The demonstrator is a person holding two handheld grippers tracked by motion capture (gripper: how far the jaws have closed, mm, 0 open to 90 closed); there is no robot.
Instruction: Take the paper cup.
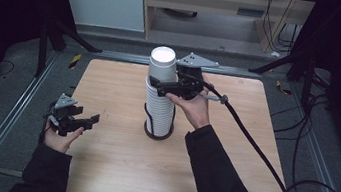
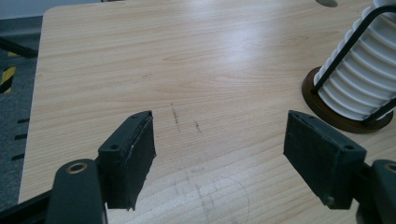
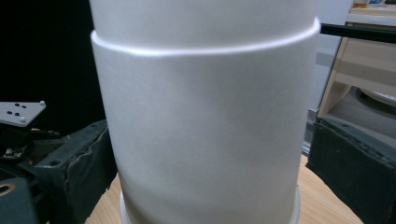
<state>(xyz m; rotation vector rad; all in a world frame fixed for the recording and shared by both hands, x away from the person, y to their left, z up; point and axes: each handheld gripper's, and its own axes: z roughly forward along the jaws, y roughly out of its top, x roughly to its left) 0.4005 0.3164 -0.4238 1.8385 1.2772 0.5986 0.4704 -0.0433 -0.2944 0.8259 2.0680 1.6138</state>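
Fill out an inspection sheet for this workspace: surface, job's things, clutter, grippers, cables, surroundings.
Surface: wooden table, faint pencil-like marks in the left gripper view.
Job's things: tall stack of white paper cups upside down in a black wire holder on a round base.
Clutter: nothing seen.
Grippers: right gripper at the upper cups, jaws either side, contact unclear; left gripper open, over the table's left edge.
Cables: black cable trails from the right gripper; more on the floor.
Surroundings: dark frame, wooden furniture behind.

The room is dark; light from above shines on the table [image 1: 113,168], and the close white cup [image 3: 201,126] looks blurry.
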